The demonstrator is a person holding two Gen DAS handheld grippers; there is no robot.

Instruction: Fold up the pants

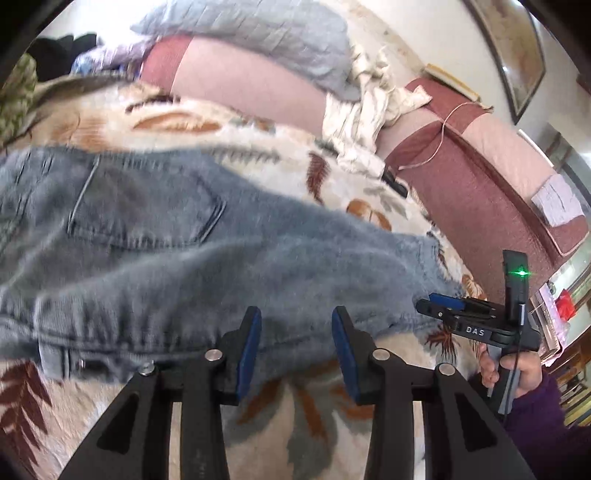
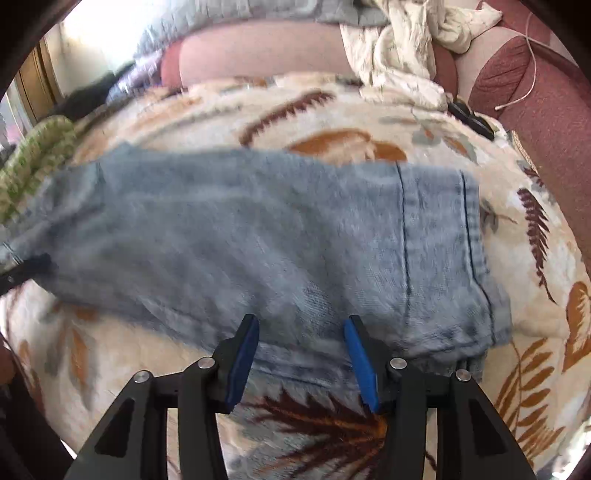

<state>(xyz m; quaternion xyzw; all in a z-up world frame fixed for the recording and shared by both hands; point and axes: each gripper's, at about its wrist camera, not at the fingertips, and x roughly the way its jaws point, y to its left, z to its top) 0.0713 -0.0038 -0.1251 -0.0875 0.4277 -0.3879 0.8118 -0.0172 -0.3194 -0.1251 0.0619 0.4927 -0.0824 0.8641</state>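
Note:
Light blue jeans lie flat across a leaf-patterned fleece blanket, waistband and back pocket to the left, hems to the right. My left gripper hovers at the near edge of the jeans by the waistband. Its blue pads stand apart and denim lies below the gap, not pinched. My right gripper sits over the near edge by the hem end, jaws apart too, with no cloth pressed between its pads. In the left wrist view the right gripper shows at the right, held by a hand in a purple sleeve.
A crumpled white cloth and a pink pillow lie behind the blanket, with a grey quilt above them. A black device and a cable rest near the maroon cushion. Green patterned fabric is at the left.

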